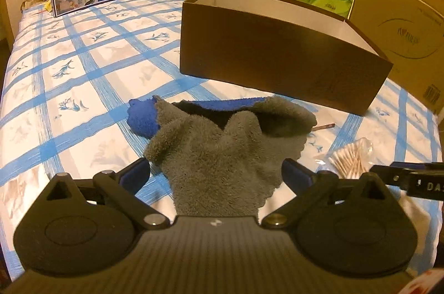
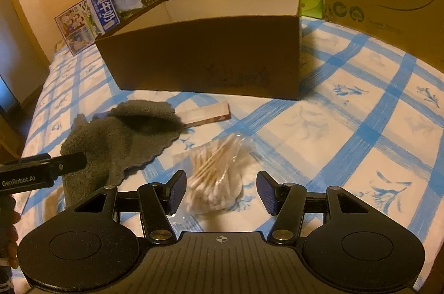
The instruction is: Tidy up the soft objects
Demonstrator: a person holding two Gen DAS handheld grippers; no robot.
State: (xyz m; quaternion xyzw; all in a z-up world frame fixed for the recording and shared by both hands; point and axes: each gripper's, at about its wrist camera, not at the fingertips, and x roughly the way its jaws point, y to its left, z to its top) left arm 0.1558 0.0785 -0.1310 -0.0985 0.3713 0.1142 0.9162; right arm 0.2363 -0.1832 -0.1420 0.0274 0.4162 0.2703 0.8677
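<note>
Left hand-held gripper [image 1: 216,174] around grey sock [image 1: 222,155], before brown box [image 1: 277,55].

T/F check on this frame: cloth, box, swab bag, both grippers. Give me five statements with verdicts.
1. The left gripper holds the grey cloth. True.
2. The right gripper is shut on the swab bag. False: its jaws stand open, either side of the bag.
3. The brown box has its lid on. False: it is open on top.
4. The swab bag lies on the checked sheet. True.
5. The cloth is inside the box. False: it is in front of it.
</note>
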